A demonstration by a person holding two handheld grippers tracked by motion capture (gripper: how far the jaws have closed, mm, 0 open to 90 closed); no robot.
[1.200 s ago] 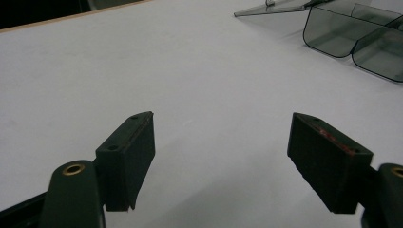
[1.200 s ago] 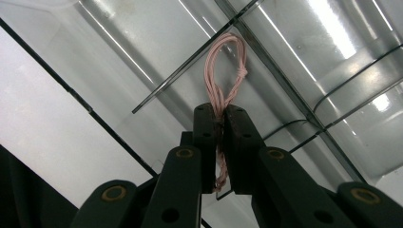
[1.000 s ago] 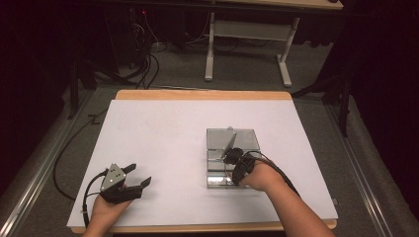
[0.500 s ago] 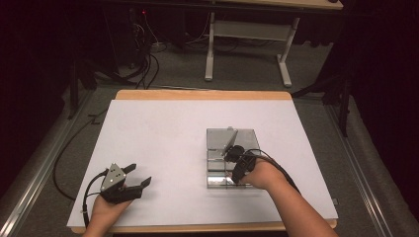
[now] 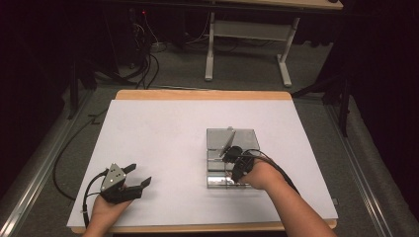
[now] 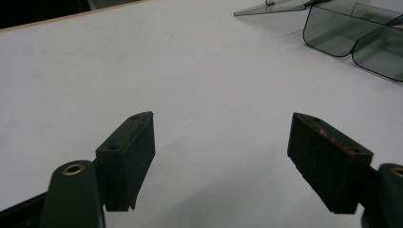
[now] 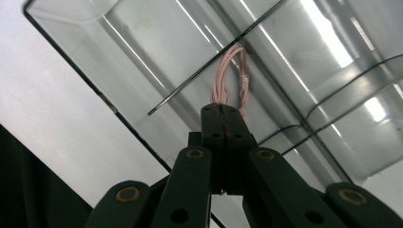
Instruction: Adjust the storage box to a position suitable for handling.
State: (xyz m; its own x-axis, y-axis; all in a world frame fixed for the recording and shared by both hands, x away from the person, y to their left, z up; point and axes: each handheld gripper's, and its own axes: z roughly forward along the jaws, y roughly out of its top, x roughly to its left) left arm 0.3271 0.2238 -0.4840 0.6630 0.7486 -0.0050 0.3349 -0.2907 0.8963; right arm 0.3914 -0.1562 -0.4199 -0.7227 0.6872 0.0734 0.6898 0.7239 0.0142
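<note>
High view: right gripper (image 5: 232, 157) over clear organizer box (image 5: 247, 138) at 4 o'clock of counter (image 5: 163, 128). Left gripper (image 5: 132, 180) idle at 8 o'clock, well apart; open room btwn.

Left gripper view: jaws wide, empty. Bare counter ahead, box at 1 o'clock.

Right gripper view: jaws clamped on pink wire bundle (image 7: 232, 76), loop at 12 o'clock above a divider edge. Risk: loop snags the divider on lowering, or box shifts, being light & unheld.

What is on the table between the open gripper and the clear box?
Nothing: in the high view, bare white table lies between the left gripper and the clear box.
</note>
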